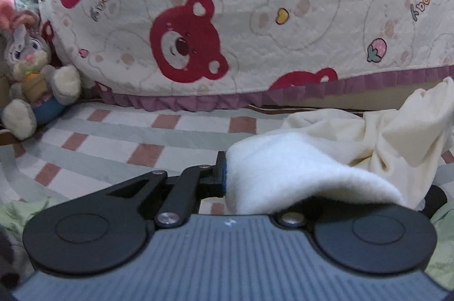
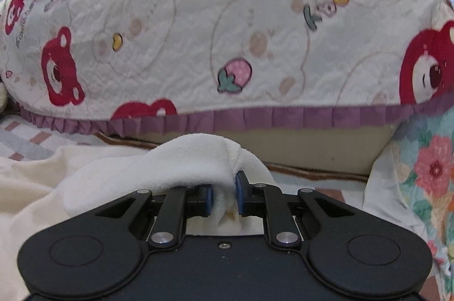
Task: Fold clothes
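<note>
1. A cream fleece garment (image 1: 354,136) lies bunched on the bed, its soft pile crumpled into loose folds on the striped sheet (image 1: 119,136), just in front of the base of a large padded cushion.
2. In the right wrist view the same cream fleece garment (image 2: 181,159) rises in a hump directly ahead of the fingers and spreads off to the left.
3. The right gripper (image 2: 222,194) is clenched on a fold of this fleece: cloth fills the narrow gap between the two blue-padded fingers (image 2: 241,187) and drapes over the left one.
4. The left gripper (image 1: 244,176) has a thick flap of fleece hanging over its right side, hiding that finger completely; only the left finger (image 1: 220,173) with its blue pad shows, pressed against the cloth. Whether it is clamped on the cloth I cannot tell.
5. Behind the garment stands the quilted cushion cover (image 1: 255,17), white with red bear faces, strawberries and a purple pleated frill along its lower edge.
6. A plush rabbit (image 1: 31,68) sits at the far left, leaning against the cushion.
7. A floral fabric (image 2: 428,173) fills the right edge of the right wrist view.
</note>
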Demonstrator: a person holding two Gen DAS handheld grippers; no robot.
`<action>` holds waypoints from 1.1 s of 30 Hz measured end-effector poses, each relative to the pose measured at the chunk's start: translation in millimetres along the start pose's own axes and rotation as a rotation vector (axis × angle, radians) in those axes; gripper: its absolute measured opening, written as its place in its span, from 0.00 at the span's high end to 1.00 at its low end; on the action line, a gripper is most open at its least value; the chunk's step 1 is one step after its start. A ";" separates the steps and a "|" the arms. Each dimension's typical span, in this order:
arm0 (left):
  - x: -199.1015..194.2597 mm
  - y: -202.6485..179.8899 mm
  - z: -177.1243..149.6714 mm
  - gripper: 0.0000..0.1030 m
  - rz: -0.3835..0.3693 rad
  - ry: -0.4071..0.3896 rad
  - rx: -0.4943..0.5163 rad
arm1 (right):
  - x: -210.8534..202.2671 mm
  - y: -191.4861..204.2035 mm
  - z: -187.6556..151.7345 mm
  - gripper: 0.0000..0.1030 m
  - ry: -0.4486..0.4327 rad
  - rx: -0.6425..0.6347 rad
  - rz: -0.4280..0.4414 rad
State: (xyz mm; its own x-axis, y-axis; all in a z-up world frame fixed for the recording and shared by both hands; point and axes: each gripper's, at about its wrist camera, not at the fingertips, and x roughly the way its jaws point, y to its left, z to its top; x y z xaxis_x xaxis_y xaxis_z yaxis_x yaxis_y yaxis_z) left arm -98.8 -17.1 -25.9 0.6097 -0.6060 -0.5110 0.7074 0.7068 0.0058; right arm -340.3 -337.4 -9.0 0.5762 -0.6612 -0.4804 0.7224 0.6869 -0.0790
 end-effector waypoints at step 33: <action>-98.0 31.9 -39.5 0.96 -0.032 -0.122 -0.084 | -63.7 62.9 42.4 0.84 -0.071 -0.020 -0.031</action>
State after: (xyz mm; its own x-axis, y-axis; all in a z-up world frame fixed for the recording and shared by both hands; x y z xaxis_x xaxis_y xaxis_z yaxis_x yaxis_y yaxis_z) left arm -150.1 79.3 -9.6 0.6298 -0.6651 -0.4013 0.6978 0.7113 -0.0838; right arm -315.4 -264.9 53.7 0.5794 -0.7017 -0.4146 0.7333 0.6709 -0.1108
